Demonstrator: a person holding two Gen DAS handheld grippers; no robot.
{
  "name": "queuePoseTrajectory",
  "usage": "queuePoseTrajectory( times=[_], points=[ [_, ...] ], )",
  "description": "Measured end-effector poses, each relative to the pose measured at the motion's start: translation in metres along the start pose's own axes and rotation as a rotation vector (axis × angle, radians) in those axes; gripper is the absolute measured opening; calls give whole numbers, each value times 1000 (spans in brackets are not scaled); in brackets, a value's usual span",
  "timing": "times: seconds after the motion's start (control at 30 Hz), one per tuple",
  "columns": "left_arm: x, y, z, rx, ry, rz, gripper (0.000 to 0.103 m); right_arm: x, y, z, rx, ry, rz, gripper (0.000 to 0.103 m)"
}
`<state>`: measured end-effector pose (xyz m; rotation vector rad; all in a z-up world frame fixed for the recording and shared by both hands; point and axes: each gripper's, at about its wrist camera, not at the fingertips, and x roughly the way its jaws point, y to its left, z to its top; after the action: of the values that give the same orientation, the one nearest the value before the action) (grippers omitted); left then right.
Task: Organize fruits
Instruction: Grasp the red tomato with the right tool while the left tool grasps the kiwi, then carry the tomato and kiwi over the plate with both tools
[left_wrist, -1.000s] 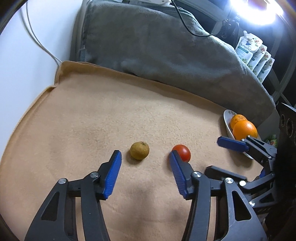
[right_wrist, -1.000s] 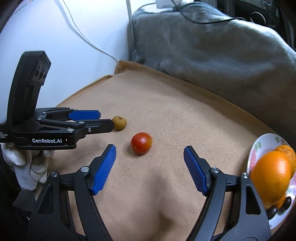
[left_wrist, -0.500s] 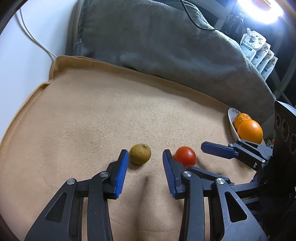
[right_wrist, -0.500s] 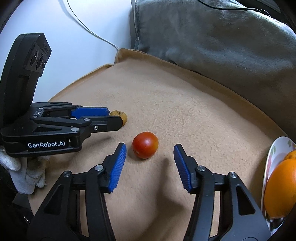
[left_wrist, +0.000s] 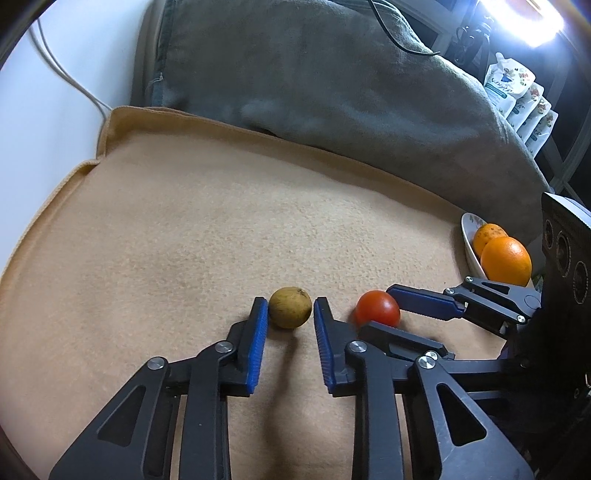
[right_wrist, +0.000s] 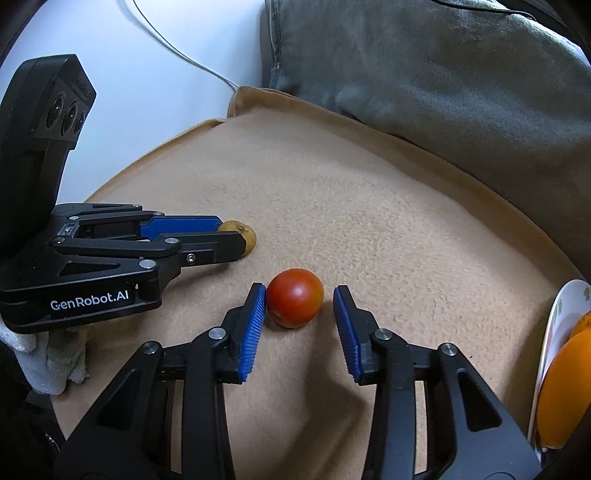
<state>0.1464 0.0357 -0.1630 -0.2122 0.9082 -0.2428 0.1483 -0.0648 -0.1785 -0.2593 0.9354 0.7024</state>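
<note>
Tan fleece blanket covers the surface I work on, and I take it as my landmark. Near its front edge lies a small brownish-yellow fruit, and my left hand-held gripper has it right between its blue pads. The jaws have come together as far as they go, both tips flanking the fruit's sides; from the other wrist's view the fruit pokes out past the fingertips, so I hold it only at the very ends.

Just beside it, further toward the blanket's right side, sits a red tomato. My right hand-held gripper straddles it, and the jaws are closing. The pad nearer my left hand touches the tomato's skin; the other pad stands a little clear of it, so I have no grip yet.

At the blanket's right edge a white patterned plate carries two oranges, well apart from both grippers. Behind the blanket's far edge lies a grey cushion. A white glove covers my left hand.
</note>
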Motion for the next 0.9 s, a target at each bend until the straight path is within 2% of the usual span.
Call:
queuePoseTrajectory(
  times=[0.1, 0.43, 0.9],
  points=[
    [-2, -1, -1, 3, -3, 2, 22, -1, 3, -1, -7, 2, 7, 34],
    [-8, -5, -1, 9, -22, 5, 22, -9, 3, -2, -5, -21, 7, 34],
    [-44, -38, 5, 73, -103, -32, 22, -73, -8, -19, 29, -118, -3, 34]
  ],
)
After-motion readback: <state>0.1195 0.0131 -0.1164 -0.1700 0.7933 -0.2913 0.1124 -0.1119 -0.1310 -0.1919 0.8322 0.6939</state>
